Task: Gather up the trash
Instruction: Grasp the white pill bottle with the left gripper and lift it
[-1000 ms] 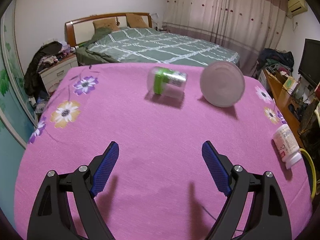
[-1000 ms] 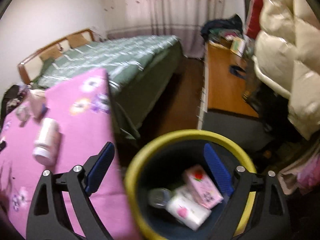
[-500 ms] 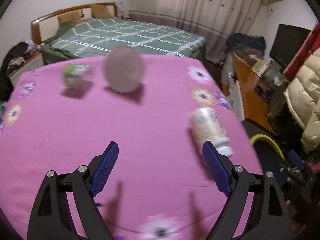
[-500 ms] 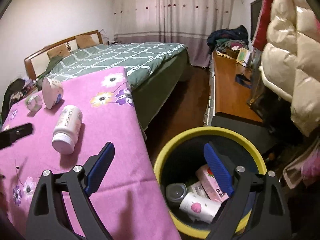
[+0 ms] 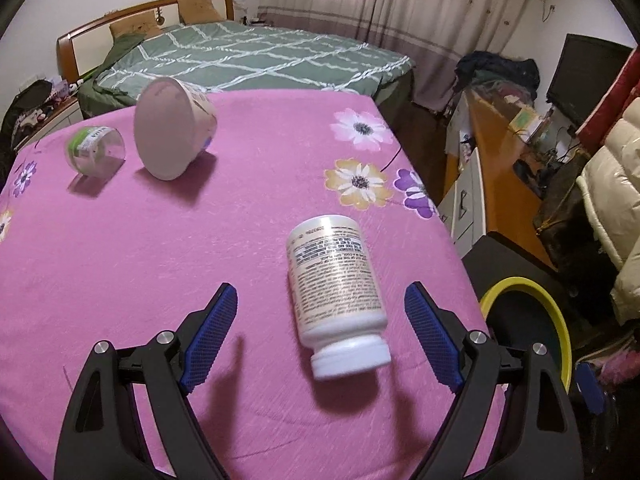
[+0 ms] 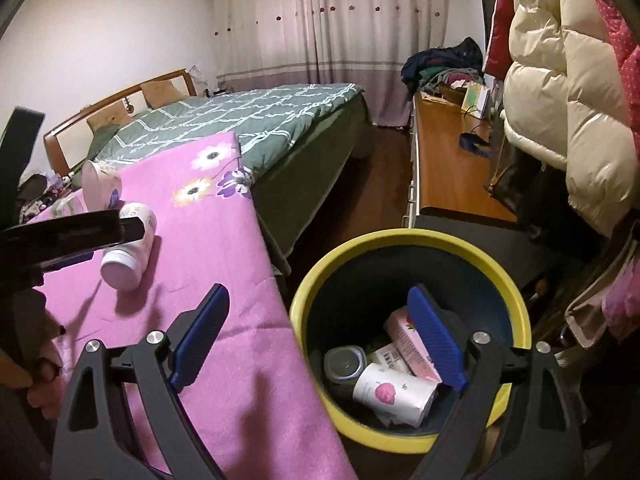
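Note:
A white pill bottle lies on its side on the pink flowered tablecloth, cap toward me. My left gripper stands open around it, and neither blue pad touches it. Farther back lie a tipped pink cup and a clear jar with a green label. My right gripper hangs open and empty, straddling the table edge and the yellow-rimmed bin. The bin holds a pink carton, a white cup and a dark jar. The same bottle shows behind the left gripper's finger.
The table's right edge drops to the bin on the floor. A green bed stands behind, with a wooden desk and hanging puffy jackets at the right. A hand shows at lower left.
My left gripper has swept right across the table, from facing the jar and cup to straddling the white bottle. The right gripper drifted slightly, bringing more of the table into its view.

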